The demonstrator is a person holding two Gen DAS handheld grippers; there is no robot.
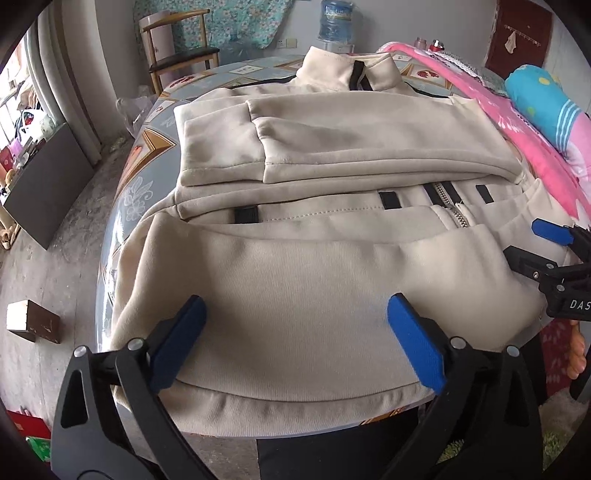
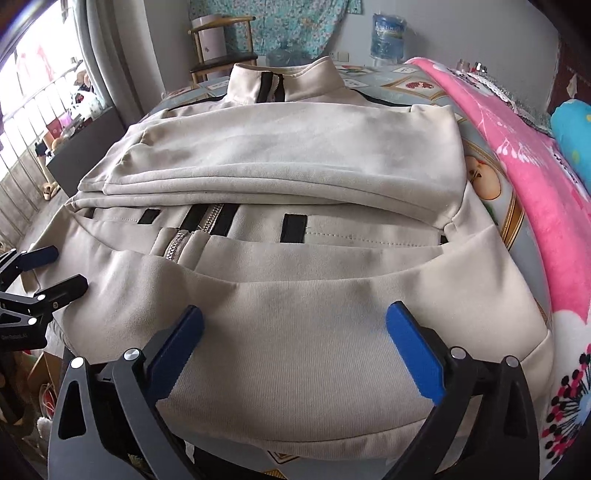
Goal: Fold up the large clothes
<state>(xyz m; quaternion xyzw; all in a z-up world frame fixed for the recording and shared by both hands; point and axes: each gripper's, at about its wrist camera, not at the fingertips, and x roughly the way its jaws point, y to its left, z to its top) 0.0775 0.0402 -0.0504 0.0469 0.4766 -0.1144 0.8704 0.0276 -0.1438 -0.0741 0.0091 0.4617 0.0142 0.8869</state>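
Observation:
A beige zip-up jacket point(image 1: 295, 258) lies on the round table, collar at the far side, both sleeves folded across the chest. It also fills the right wrist view point(image 2: 295, 273). Its ribbed hem hangs over the near table edge. My left gripper point(image 1: 295, 332) is open, its blue pads wide apart just above the hem on the jacket's left part. My right gripper point(image 2: 295, 336) is open the same way above the hem's right part. Each gripper shows in the other's view, the right one point(image 1: 535, 240) and the left one point(image 2: 55, 266), both open.
A patterned tablecloth covers the table point(image 1: 155, 147). A pink blanket point(image 2: 535, 184) and a blue bundle point(image 1: 543, 96) lie along the right side. A wooden chair point(image 1: 177, 55) and a water bottle point(image 1: 334, 22) stand behind. A small box point(image 1: 33, 321) sits on the floor at left.

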